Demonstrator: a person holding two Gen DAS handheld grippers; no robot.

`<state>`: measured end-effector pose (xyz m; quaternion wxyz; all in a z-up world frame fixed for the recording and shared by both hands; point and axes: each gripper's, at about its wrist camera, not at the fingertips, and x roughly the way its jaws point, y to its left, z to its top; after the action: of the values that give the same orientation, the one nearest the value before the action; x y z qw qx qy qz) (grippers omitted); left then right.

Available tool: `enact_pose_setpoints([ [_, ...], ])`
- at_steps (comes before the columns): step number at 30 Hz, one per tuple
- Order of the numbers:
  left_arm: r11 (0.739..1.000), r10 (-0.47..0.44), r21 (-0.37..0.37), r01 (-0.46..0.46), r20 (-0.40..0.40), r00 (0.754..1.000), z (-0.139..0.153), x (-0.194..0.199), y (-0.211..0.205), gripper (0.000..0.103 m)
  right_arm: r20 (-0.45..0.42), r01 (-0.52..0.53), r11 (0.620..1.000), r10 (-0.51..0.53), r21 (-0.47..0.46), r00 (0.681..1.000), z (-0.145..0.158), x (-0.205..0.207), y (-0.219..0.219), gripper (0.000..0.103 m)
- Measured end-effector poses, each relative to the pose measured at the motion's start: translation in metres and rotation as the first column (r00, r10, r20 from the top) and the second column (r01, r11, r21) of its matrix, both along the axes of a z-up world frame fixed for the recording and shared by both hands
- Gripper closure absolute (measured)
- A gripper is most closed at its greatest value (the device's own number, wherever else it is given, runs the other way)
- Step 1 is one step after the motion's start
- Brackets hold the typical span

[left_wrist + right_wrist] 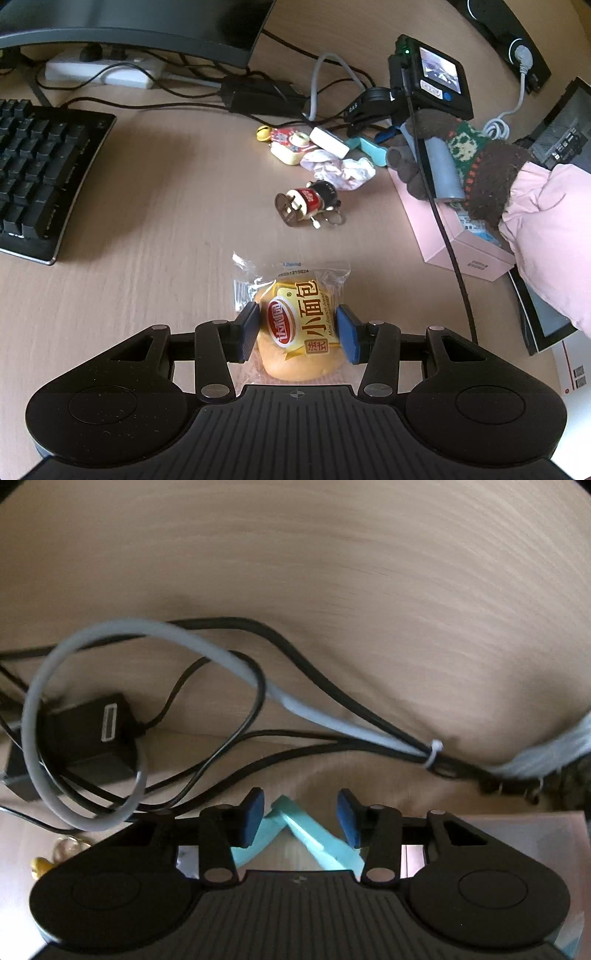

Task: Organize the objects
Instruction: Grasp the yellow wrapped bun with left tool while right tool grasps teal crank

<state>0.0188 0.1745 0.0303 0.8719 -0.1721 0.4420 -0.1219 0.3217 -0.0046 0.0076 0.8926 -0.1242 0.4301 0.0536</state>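
My left gripper [298, 330] is shut on a wrapped yellow bread roll [295, 328], its blue pads pressing both sides of the packet on the wooden desk. My right gripper [301, 818] is open above a light-blue folded object [314, 834] that lies between and below its fingers; I cannot tell whether they touch. In the left wrist view the right gripper [373, 146] sits at the far right, held by a gloved hand [458, 162], beside the same light-blue object [371, 147].
On the desk: a small figurine keychain [310, 203], crumpled paper [338, 170], a yellow and red trinket [291, 144], a white block [328, 141], a pink box [461, 240], a keyboard [40, 173], tangled cables [221, 709] and a black adapter [92, 734].
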Motion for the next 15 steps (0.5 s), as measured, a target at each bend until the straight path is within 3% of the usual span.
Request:
enact_pose_setpoints([
  [2,1.000,-0.005,0.005,0.005,0.000,1.000,0.000,0.001,0.000,0.053,-0.035,-0.005,0.999,0.007,0.053,0.999,-0.001,-0.002,-0.003,0.071],
  [8,1.000,-0.015,0.021,0.015,-0.004,1.000,0.001,0.005,-0.003,0.053,-0.054,-0.057,0.988,0.065,0.141,0.996,0.002,-0.039,-0.009,0.072],
  [15,0.999,0.007,0.033,-0.007,-0.011,1.000,0.002,0.002,-0.004,0.053,-0.096,-0.166,0.955,0.194,0.246,0.976,0.008,-0.109,-0.027,0.073],
])
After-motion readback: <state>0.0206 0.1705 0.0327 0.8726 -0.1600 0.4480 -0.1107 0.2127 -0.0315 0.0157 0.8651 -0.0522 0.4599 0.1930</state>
